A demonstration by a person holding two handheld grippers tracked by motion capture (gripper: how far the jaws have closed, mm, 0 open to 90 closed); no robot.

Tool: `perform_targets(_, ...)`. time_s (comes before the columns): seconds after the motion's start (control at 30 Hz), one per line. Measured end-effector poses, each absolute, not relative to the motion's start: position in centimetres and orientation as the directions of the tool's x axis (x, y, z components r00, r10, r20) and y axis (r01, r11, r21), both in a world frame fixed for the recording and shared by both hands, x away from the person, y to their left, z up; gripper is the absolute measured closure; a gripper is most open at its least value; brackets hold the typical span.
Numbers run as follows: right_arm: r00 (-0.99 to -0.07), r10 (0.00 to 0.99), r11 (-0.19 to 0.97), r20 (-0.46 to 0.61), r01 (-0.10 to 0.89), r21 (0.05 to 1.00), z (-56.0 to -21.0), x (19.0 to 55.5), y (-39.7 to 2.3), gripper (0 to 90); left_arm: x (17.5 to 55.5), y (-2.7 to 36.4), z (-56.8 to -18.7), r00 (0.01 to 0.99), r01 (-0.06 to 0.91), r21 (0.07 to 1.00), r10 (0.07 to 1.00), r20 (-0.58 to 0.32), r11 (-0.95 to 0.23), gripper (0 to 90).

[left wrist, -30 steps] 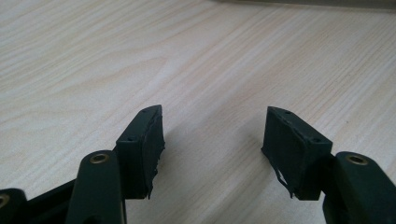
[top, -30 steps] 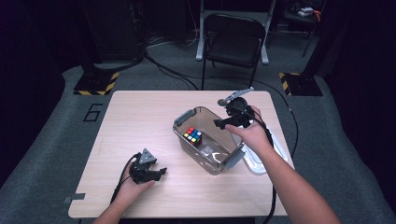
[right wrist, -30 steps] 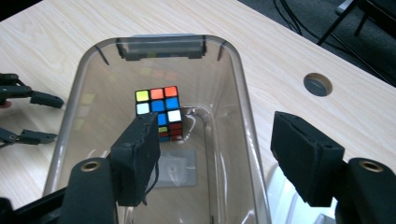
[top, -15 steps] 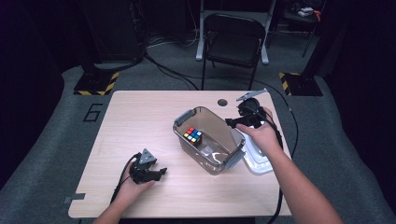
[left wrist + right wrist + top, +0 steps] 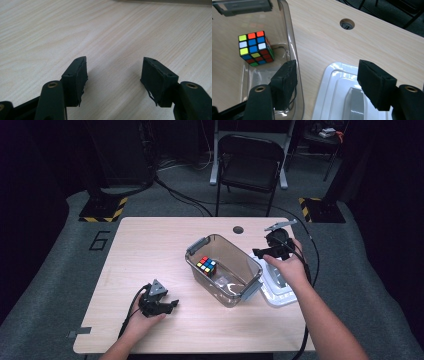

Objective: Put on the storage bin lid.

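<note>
A clear plastic bin point(image 5: 248, 258) with grey latches stands mid-table, and a colourful puzzle cube point(image 5: 206, 265) lies on its floor. In the right gripper view the cube point(image 5: 255, 47) is at upper left behind the bin wall point(image 5: 292, 37). A white lid point(image 5: 277, 292) lies flat on the table against the bin's right side. My right gripper point(image 5: 260, 254) hovers open by the bin's right wall. Its jaws point(image 5: 327, 80) straddle the wall and the lid point(image 5: 337, 82), touching neither. My left gripper point(image 5: 170, 306) rests at the front left, open point(image 5: 113, 75) over bare wood.
A round cable hole point(image 5: 238, 229) sits near the table's far edge, also seen from the right gripper point(image 5: 347, 24). A folding chair point(image 5: 250, 160) stands beyond the table. Bare wood point(image 5: 150, 250) spreads across the table's left half.
My right gripper has moved to the right, from over the bin's far corner to beside its right wall above the lid. The left gripper has stayed put.
</note>
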State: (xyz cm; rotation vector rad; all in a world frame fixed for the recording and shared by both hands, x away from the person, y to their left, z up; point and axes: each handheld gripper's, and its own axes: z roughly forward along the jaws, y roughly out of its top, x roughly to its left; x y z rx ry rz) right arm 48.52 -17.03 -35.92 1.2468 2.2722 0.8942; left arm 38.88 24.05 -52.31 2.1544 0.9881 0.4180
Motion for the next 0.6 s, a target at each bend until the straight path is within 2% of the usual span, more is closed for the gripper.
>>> perform_targets(0.6,-0.462,0.884,0.383,-0.067,0.635,0.671,-38.3,48.7,-19.4,32.9,38.9,24.0,-52.4,0.649,0.521,0.731,0.760,-0.004,-0.441,37.5)
